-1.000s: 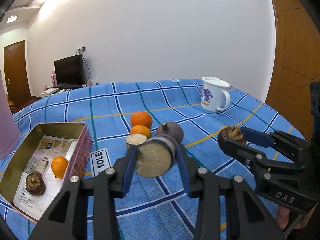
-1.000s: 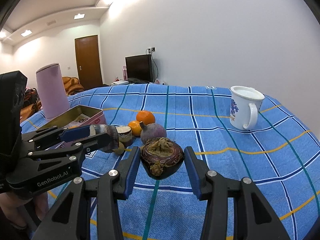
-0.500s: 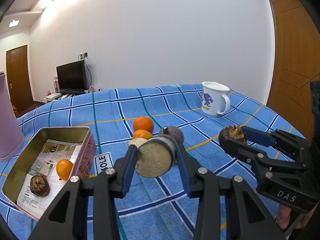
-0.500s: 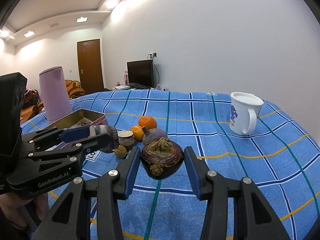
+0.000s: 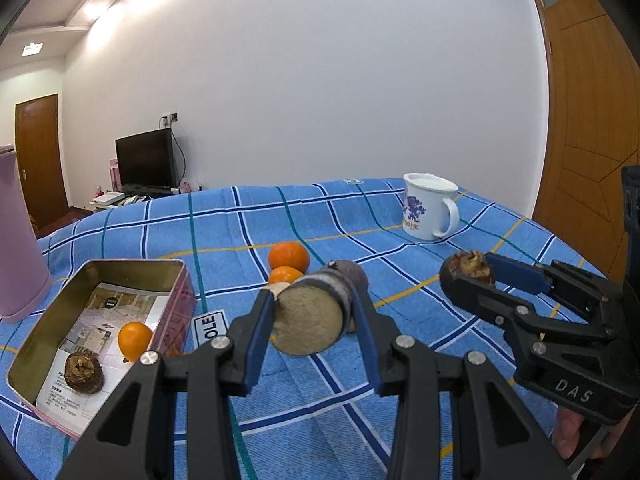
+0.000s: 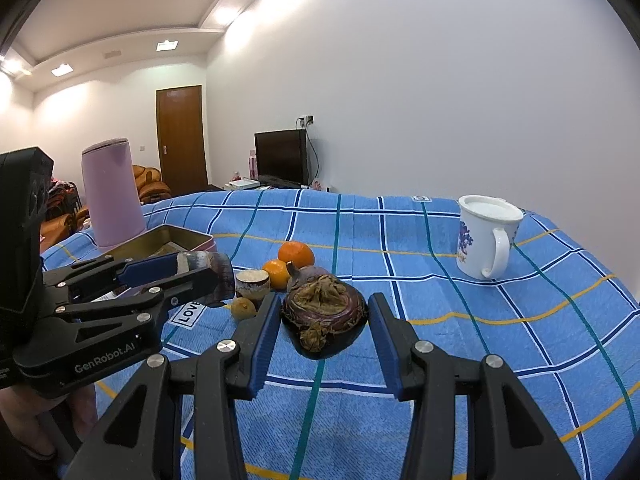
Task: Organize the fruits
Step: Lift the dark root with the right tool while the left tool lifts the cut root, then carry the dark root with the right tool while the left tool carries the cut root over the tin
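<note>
The left gripper (image 5: 312, 316) pinches a round fruit half (image 5: 310, 322) with a rough tan cut face, above the blue checked cloth (image 5: 304, 400). The right gripper (image 6: 324, 320) squeezes a dark mangosteen (image 6: 324, 314) with a dry, crinkly top. A shiny metal tin (image 5: 176, 280) sits nearby.

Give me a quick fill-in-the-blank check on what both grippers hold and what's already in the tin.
1. The left gripper is shut on a ____ fruit half.
2. The right gripper holds a dark ____.
3. The tin holds an orange and one ____.
4. The mug stands ____.

Missing: cut; mangosteen; mangosteen; upright
</note>
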Demonstrator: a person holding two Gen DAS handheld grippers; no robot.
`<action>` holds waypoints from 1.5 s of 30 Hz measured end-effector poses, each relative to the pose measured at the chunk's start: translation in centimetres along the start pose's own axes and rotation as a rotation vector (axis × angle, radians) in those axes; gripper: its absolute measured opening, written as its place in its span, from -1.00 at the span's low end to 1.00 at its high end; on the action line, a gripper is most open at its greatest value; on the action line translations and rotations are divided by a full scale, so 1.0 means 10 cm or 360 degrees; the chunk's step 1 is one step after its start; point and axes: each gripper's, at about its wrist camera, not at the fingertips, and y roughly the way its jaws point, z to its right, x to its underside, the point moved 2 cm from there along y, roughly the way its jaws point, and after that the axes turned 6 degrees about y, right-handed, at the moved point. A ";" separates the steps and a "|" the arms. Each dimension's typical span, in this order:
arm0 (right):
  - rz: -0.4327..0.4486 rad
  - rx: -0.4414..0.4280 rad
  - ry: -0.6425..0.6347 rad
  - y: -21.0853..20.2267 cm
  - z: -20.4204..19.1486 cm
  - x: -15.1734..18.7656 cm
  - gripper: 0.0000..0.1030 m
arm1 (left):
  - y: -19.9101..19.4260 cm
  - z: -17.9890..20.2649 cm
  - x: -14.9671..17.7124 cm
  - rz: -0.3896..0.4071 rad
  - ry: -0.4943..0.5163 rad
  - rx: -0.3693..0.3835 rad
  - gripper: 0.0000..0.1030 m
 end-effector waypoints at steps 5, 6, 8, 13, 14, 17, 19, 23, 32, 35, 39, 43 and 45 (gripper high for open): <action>0.0021 0.0006 -0.0011 -0.02 -0.01 0.00 -0.09 | -0.05 0.00 0.00 0.0026 0.0003 -0.0019 -0.19; 0.0023 0.0010 -0.0012 -0.02 -0.02 0.00 -0.09 | -0.06 -0.01 0.01 0.0029 0.0004 -0.0020 -0.19; 0.0023 0.0013 -0.0014 -0.02 -0.02 -0.01 -0.09 | -0.07 -0.01 0.01 0.0033 0.0002 -0.0021 -0.19; 0.0016 0.0013 -0.0030 -0.01 -0.05 0.00 -0.09 | -0.09 -0.03 0.02 0.0031 -0.0012 -0.0021 -0.19; 0.0013 0.0011 -0.0034 0.00 -0.06 0.00 -0.09 | -0.09 -0.04 0.02 0.0027 -0.0014 -0.0022 -0.19; 0.0007 -0.0003 -0.0035 0.02 -0.08 -0.01 -0.09 | -0.09 -0.06 0.03 0.0018 -0.0022 -0.0035 -0.19; 0.0003 -0.0014 -0.0034 0.03 -0.10 -0.02 -0.09 | -0.10 -0.08 0.03 0.0013 -0.0029 -0.0038 -0.19; -0.0006 -0.0034 -0.0045 0.07 -0.16 -0.02 -0.09 | -0.11 -0.11 0.05 0.0006 -0.0035 -0.0048 -0.19; -0.0048 -0.0096 -0.0087 0.21 -0.34 -0.04 -0.09 | -0.11 -0.33 0.10 -0.0038 -0.0091 -0.0119 -0.19; -0.0060 -0.0114 -0.0099 0.26 -0.41 -0.04 -0.09 | -0.13 -0.39 0.11 -0.0040 -0.0096 -0.0147 -0.19; -0.0069 -0.0138 -0.0119 0.30 -0.49 -0.07 -0.09 | -0.14 -0.47 0.14 -0.0055 -0.0106 -0.0182 -0.19; -0.0067 -0.0160 -0.0147 0.33 -0.60 -0.11 -0.09 | -0.17 -0.55 0.16 -0.0065 -0.0114 -0.0214 -0.19; -0.0069 -0.0178 -0.0160 0.35 -0.65 -0.14 -0.09 | -0.19 -0.59 0.17 -0.0069 -0.0118 -0.0225 -0.19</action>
